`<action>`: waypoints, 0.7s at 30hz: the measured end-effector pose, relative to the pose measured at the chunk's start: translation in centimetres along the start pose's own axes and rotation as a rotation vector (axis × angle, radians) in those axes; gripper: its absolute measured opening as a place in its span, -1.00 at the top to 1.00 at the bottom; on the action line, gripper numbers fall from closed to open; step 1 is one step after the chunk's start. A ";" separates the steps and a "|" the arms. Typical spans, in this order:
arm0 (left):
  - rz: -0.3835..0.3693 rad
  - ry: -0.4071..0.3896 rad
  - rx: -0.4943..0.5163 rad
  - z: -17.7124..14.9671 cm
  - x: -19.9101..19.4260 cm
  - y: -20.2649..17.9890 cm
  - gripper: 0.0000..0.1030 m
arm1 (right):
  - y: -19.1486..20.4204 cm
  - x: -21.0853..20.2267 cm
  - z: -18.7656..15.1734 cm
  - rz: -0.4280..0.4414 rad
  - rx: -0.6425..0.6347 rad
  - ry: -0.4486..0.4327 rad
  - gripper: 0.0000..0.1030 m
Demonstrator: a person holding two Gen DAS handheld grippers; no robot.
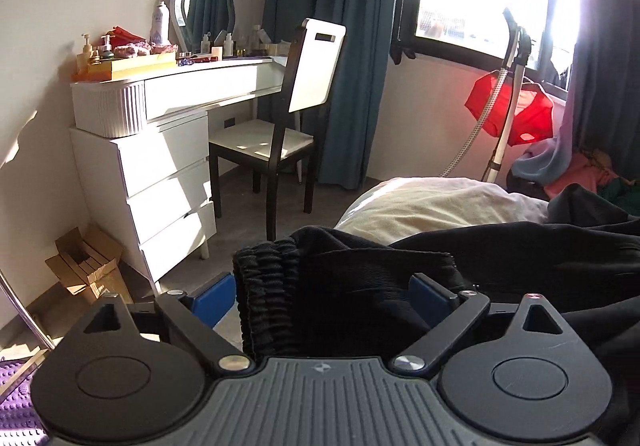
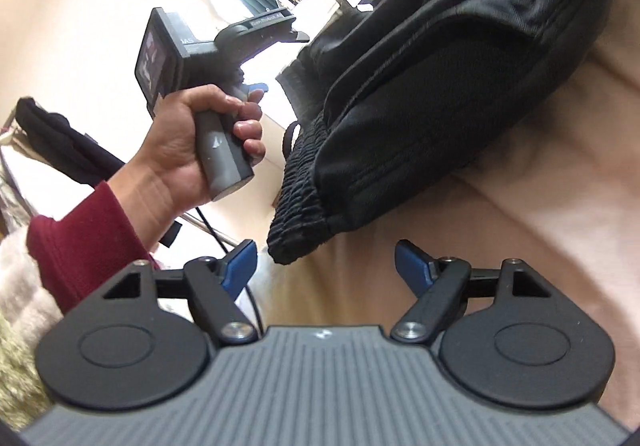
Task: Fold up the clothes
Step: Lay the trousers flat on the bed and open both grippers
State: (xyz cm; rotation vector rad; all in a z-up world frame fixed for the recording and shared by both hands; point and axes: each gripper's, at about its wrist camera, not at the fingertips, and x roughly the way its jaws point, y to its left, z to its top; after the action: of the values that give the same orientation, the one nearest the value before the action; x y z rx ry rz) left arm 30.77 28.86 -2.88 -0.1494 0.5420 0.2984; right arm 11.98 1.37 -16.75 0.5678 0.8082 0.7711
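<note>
Black trousers (image 1: 360, 286) lie bunched on the bed (image 1: 432, 206), their elastic waistband between our left gripper's (image 1: 325, 296) blue fingers (image 1: 214, 296), which stand spread wide and press on nothing. Our right gripper (image 2: 326, 266) has its fingers (image 2: 410, 264) spread too, empty, the waistband's corner just ahead of them. Our left hand (image 2: 192, 150) grips the other tool's grey handle; the writing on its top is too blurred to read. Farther off stand a chair (image 1: 288, 118) and a white dressing table's cluttered tabletop (image 1: 208, 68).

Left gripper (image 1: 322, 296), right gripper (image 2: 326, 266): open.
</note>
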 end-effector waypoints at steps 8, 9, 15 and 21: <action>-0.134 -0.064 0.077 -3.3 -12.4 -7.3 -0.95 | 2.7 -14.1 1.1 -0.220 -0.267 -0.208 -0.51; -0.158 -0.071 0.094 -4.3 -14.0 -8.6 -0.95 | 2.8 -15.2 1.7 -0.253 -0.289 -0.239 -0.51; -0.304 -0.088 0.096 -10.6 -22.6 -14.4 -0.95 | 1.2 -22.9 2.9 -0.406 -0.330 -0.389 -0.52; -0.337 -0.200 0.145 -15.8 -27.2 -17.2 -0.98 | -1.6 -25.8 2.8 -0.524 -0.385 -0.507 -0.51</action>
State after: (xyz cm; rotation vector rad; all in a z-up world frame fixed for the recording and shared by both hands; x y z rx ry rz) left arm 6.43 2.63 -0.86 -0.0677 0.3312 -0.0550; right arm 3.16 -20.24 -5.38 0.1699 0.2961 0.2611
